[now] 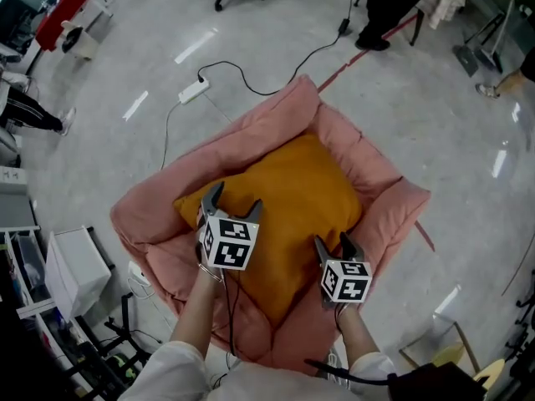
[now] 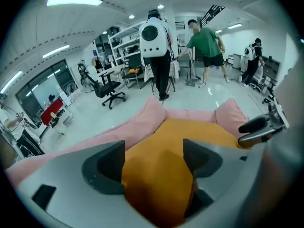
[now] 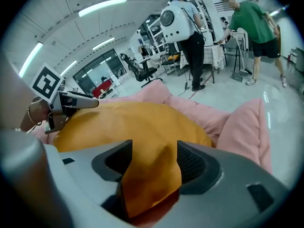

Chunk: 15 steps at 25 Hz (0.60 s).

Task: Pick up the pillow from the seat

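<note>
- Orange pillow (image 1: 292,199) lies in the middle of the pink seat (image 1: 251,132).
- Left gripper (image 1: 236,197): at the seat's left side, jaws wide apart, pillow fabric between them, not clamped.
- Right gripper (image 1: 333,242): at the seat's right side, jaws apart, pillow corner between them, not clamped.

Mustard-orange pillow (image 1: 292,190) between the grey jaws of left tongs (image 1: 235,197) and right tongs (image 1: 333,242). Black-and-white square markers (image 1: 227,243) on white, behind the jaws. Dusty-pink seat (image 1: 376,182) around both tongs. Pale grey floor (image 1: 125,57) beyond, streaked with white glints.
</note>
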{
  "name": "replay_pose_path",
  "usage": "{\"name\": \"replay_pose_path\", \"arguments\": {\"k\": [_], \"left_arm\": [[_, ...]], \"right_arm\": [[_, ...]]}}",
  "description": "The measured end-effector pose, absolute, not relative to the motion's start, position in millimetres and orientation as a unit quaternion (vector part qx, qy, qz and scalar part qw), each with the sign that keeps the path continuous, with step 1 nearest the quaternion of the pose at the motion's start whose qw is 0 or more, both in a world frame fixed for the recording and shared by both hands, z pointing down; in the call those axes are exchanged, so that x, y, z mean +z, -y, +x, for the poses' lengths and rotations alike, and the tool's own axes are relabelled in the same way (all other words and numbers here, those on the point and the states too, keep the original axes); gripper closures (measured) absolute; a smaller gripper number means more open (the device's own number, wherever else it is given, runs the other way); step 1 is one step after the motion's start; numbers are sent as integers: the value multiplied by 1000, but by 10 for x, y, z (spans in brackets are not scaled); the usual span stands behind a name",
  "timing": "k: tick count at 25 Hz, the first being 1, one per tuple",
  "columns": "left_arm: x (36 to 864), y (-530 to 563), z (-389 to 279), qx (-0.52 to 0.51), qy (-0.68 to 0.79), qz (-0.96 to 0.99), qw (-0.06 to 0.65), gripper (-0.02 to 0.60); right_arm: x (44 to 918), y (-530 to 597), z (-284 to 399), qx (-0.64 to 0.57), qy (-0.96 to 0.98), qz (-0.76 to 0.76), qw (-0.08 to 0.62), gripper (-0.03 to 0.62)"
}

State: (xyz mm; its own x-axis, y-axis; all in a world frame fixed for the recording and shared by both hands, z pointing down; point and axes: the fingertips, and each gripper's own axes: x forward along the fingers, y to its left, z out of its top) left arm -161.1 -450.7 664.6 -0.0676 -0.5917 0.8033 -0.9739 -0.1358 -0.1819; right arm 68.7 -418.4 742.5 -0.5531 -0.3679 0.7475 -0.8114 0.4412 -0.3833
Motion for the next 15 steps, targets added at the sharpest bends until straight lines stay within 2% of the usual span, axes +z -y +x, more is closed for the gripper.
{"name": "replay_pose_path", "arguments": {"k": [10, 13, 15], "left_arm": [[7414, 4467, -1731, 460, 549, 603, 352, 195], [7609, 4459, -1710, 486, 525, 592, 370, 218], [7680, 4449, -1679, 501, 515, 589, 370, 257]], "right_arm": [[7938, 4154, 417, 411, 794, 341, 290, 304], [8062, 4155, 367, 425, 791, 340, 281, 306], [8133, 4158, 340, 437, 787, 335, 279, 307]]}}
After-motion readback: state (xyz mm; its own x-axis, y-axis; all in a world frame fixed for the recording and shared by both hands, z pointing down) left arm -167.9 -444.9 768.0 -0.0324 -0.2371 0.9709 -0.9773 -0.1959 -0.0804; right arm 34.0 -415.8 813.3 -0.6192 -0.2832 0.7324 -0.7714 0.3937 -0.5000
